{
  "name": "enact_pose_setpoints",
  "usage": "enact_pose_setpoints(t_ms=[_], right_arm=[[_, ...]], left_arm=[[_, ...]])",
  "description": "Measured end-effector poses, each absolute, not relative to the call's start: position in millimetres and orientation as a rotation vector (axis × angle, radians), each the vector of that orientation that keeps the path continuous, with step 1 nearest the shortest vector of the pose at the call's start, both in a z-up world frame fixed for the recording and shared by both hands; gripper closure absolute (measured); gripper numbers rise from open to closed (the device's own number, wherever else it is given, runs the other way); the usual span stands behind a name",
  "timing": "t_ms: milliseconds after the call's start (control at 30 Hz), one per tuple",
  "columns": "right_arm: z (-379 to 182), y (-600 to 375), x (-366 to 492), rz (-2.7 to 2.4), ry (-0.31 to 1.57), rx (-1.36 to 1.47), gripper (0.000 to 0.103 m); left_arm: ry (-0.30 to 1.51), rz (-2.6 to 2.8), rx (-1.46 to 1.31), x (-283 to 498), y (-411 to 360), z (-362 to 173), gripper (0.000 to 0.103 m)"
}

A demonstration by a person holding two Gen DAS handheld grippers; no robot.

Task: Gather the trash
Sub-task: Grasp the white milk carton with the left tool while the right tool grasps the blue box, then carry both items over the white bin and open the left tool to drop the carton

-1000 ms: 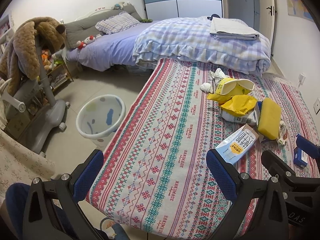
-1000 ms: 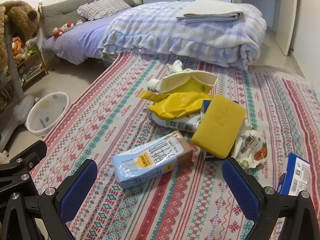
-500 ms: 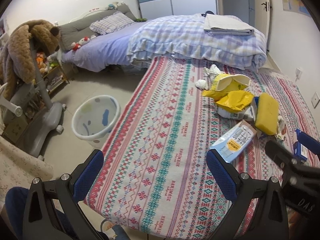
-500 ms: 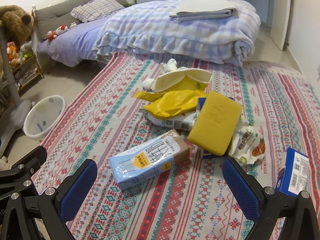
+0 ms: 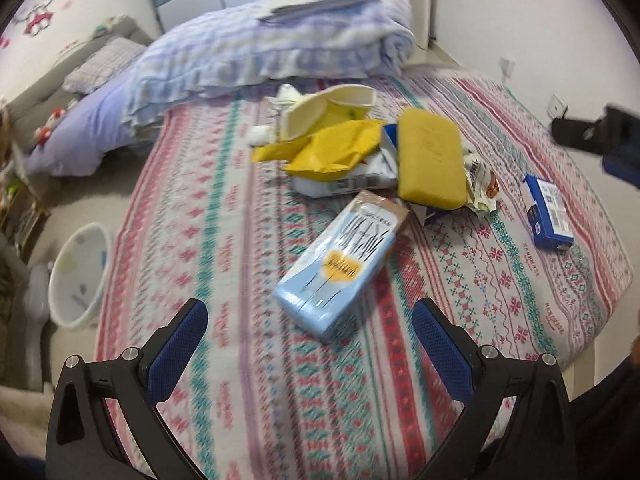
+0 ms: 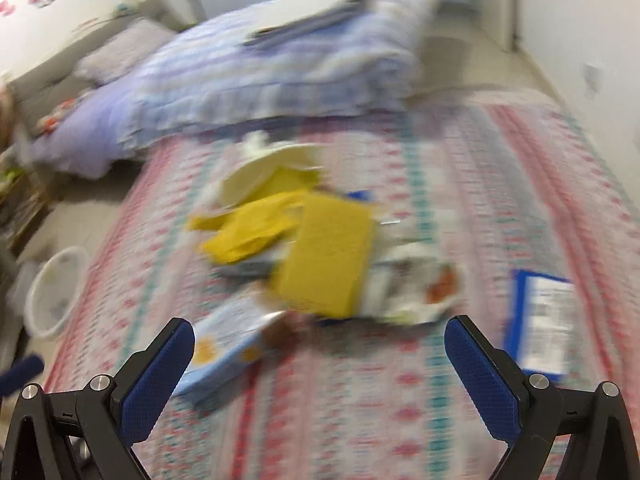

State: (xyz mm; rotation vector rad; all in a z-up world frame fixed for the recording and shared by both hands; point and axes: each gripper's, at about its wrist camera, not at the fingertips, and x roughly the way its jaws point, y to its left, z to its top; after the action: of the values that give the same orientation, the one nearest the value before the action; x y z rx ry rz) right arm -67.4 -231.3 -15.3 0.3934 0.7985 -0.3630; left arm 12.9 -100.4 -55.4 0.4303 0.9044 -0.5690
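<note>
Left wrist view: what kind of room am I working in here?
Most likely a bedroom, perhaps a child's. A bed with a pillow and folded quilt stands behind the cloth-covered table, and cartoon stickers decorate the wall.

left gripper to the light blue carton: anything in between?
Nothing visible. The left gripper is open, and only bare patterned cloth lies between it and the light blue carton, whose near end faces the gap.

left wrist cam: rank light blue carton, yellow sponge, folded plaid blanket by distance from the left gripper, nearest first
From the left gripper:
1. Light blue carton, just ahead between the open fingers, lying flat on the patterned cloth.
2. Yellow sponge, beyond the carton, right side of the trash pile.
3. Folded plaid blanket, far end, behind the pile.
</note>
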Motion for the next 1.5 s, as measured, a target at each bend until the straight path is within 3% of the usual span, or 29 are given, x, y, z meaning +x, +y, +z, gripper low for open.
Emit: enact_pose_setpoints(t_ms=[233, 500, 567, 600, 633, 800, 833, 867, 933, 1500], right_arm=[[-13.9, -311.1, -91.7, -0.603, 0.811, 0.463, 0.000], [-56.8, -355.6, -107.6, -0.706, 0.954, 0.639, 0.000], [-64.4, -356.5, -102.7, -0.728, 0.986, 0.614, 0.000], [-67.9, -357.2, -99.3, -0.740, 1.001, 0.601, 0.000], [-70.6, -356.5, -99.2, -0.747, 1.011, 0.591, 0.000], [-97.4, -357.6, -87.0, -0.787, 1.102, 0.550, 0.000], [-103.7, -356.4, -84.0, -0.788, 1.123, 0.541, 0.004], [-108.1, -354.9, -82.5, -0.789, 1.139, 0.529, 0.020], [-111.7, -354.5, -83.1, -0.779, 1.151, 0.545, 0.040], [-24.6, -252.3, -36.5, -0.619, 0.885, 0.292, 0.041]], left_arm=[[0.927, -0.620, 0.599, 20.7, -138.8, -82.4, 0.001], [1.004, -0.635, 0.645, 33.7, -145.0, -112.1, 0.001], [1.025, -0.662, 0.598, 35.7, -139.5, -110.3, 0.011], [1.038, -0.676, 0.573, 37.3, -136.8, -108.6, 0.025], [1.052, -0.680, 0.553, 39.7, -134.0, -107.1, 0.033], [1.060, -0.664, 0.481, 44.5, -112.5, -99.5, 0.038], [1.070, -0.661, 0.455, 46.8, -106.9, -96.9, 0.038], [1.078, -0.660, 0.428, 47.9, -101.4, -93.4, 0.038], [1.080, -0.645, 0.390, 50.6, -90.3, -85.9, 0.038], [1.019, -0.340, 0.148, 99.8, 45.2, -9.4, 0.038]])
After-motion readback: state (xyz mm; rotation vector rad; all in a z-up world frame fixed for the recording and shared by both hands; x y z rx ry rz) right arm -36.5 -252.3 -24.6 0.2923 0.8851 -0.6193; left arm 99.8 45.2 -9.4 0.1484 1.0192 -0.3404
